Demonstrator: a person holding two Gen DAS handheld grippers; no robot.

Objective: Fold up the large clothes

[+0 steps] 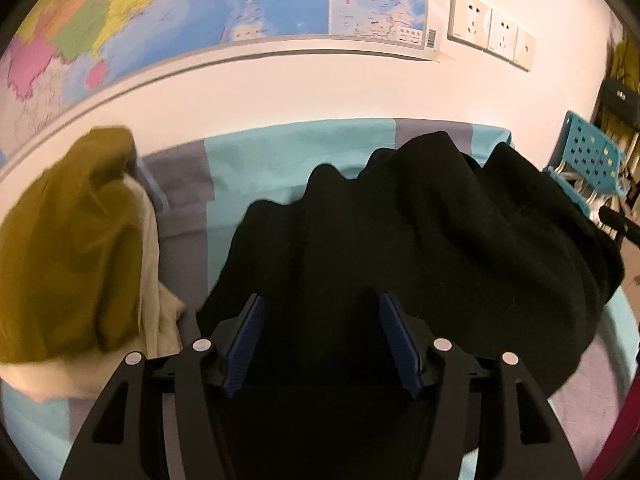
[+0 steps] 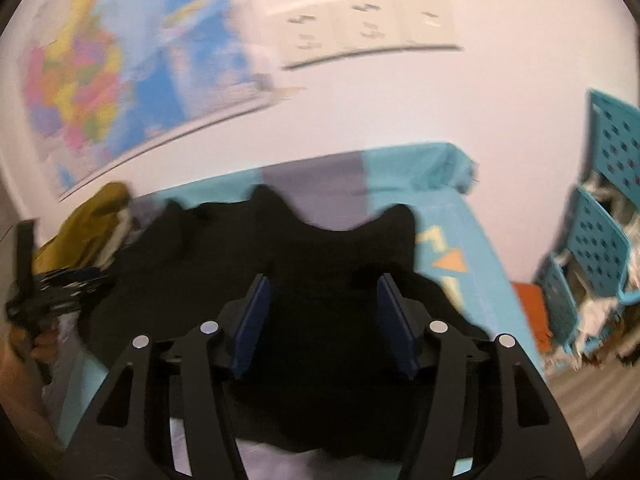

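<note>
A large black garment [image 1: 420, 240] lies crumpled on the teal and grey bed sheet [image 1: 260, 160]. It also shows in the right wrist view [image 2: 280, 256], bunched in folds. My left gripper [image 1: 322, 304] is open just above the garment's near part, with nothing between its blue pads [image 1: 246, 344]. My right gripper [image 2: 324, 286] is open over the garment's near edge, with blue pads [image 2: 394, 328] apart and empty. The left gripper [image 2: 52, 292] appears blurred at the left of the right wrist view.
A pile of olive and cream clothes [image 1: 76, 248] lies on the bed's left. A wall with a coloured map [image 1: 160, 20] and sockets [image 1: 490, 28] runs behind the bed. Teal perforated crates [image 2: 600, 240] with laundry stand at the right. The right view is motion-blurred.
</note>
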